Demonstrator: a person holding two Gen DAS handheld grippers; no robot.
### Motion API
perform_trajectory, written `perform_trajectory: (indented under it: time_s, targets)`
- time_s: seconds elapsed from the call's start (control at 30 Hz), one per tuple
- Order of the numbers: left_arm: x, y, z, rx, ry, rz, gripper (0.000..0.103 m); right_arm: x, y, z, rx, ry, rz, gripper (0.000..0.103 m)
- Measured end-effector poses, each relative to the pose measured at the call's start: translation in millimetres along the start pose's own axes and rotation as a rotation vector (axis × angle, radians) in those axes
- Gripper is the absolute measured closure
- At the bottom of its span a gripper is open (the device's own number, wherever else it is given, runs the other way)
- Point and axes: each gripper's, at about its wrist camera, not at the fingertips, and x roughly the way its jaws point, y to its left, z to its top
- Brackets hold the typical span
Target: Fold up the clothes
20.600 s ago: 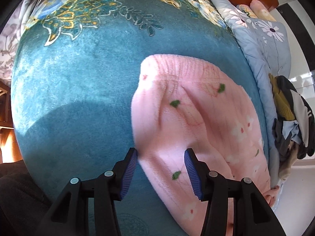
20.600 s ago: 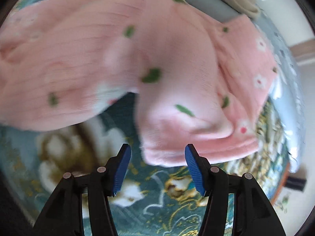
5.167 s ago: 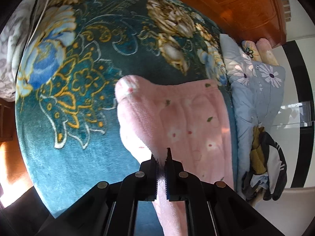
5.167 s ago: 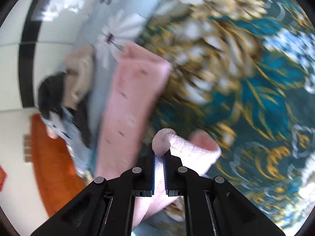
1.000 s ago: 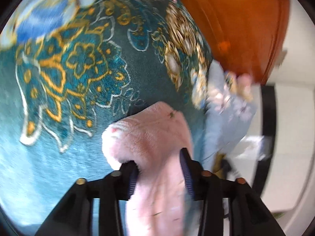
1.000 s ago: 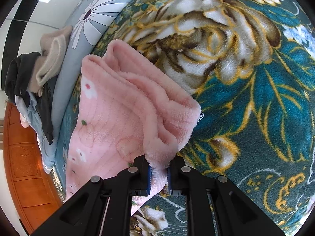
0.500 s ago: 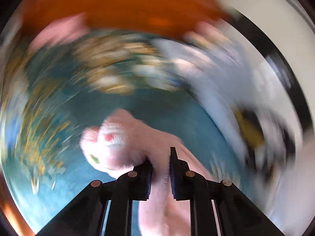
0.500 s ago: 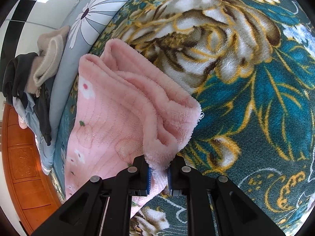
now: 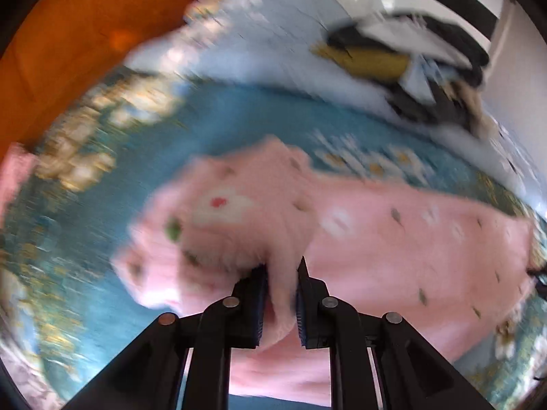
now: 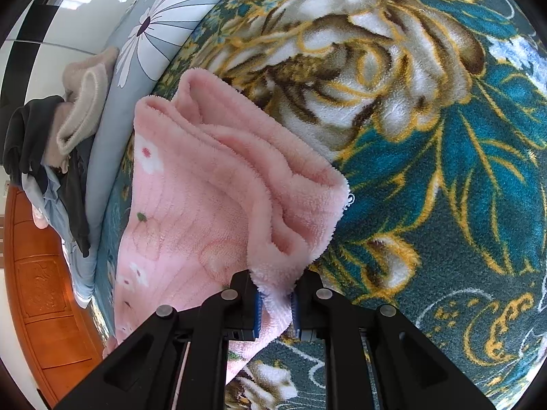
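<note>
A pink fleece garment (image 9: 393, 239) with small flower and leaf prints lies on a teal floral blanket (image 9: 222, 130). My left gripper (image 9: 280, 290) is shut on a bunched end of it, lifted a little; this view is motion-blurred. In the right wrist view the same pink garment (image 10: 205, 188) lies in layered folds. My right gripper (image 10: 275, 302) is shut on its fluffy edge near the blanket (image 10: 444, 171).
A pile of dark, yellow and beige clothes (image 9: 410, 51) lies on a pale blue daisy-print quilt (image 9: 273, 44) beyond the garment; the pile also shows in the right wrist view (image 10: 51, 130). An orange wooden headboard (image 9: 68, 34) bounds the bed.
My left gripper has swung quickly with its pinched end of the pink garment, so more of the garment and the clothes pile come into view. My right gripper has barely moved.
</note>
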Motion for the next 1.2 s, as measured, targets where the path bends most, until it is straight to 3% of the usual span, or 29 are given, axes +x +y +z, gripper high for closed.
perform_trajectory:
  time_s: [0.13, 0.17, 0.23, 0.37, 0.57, 0.73, 0.8, 0.87, 0.93, 1.03, 1.13, 1.2]
  targets:
    - [-36, 83, 8, -0.235, -0.149, 0.170, 0.088, 0, -1, 1, 0.003, -0.002, 0.002, 0.089]
    - [-37, 107, 0, -0.319, -0.151, 0.198, 0.088, -1, -1, 1, 0.006, -0.004, 0.002, 0.089]
    - [-26, 148, -22, -0.478, -0.093, 0.180, 0.088, 0, -1, 1, 0.011, -0.006, 0.000, 0.089]
    - [8, 190, -72, -0.721, 0.028, 0.089, 0.085, -1, 0, 3, 0.013, -0.002, -0.009, 0.089]
    - [15, 211, -105, -1.004, -0.035, -0.063, 0.085, -4, 7, 5, 0.000, -0.001, -0.049, 0.089]
    - [11, 219, -109, -1.074, -0.003, -0.148, 0.081, -13, 6, 9, -0.024, -0.005, -0.068, 0.088]
    - [7, 220, -113, -1.093, 0.016, -0.176, 0.077, -18, 4, 11, -0.031, -0.006, -0.073, 0.077]
    - [0, 218, -119, -1.103, 0.041, -0.161, 0.061, -23, 2, 13, -0.037, -0.008, -0.079, 0.072]
    - [-13, 215, -125, -1.097, 0.040, -0.127, 0.055, -33, -3, 21, -0.035, -0.025, -0.081, 0.067]
    - [-21, 210, -130, -1.113, 0.042, -0.098, 0.054, -55, -8, 27, -0.049, -0.095, -0.093, 0.066]
    - [-28, 200, -134, -1.145, 0.016, -0.110, 0.054, -51, 32, 54, -0.088, -0.139, -0.084, 0.065]
    - [-30, 189, -133, -1.149, 0.010, -0.130, 0.054, -39, 50, 55, -0.082, -0.170, -0.013, 0.063]
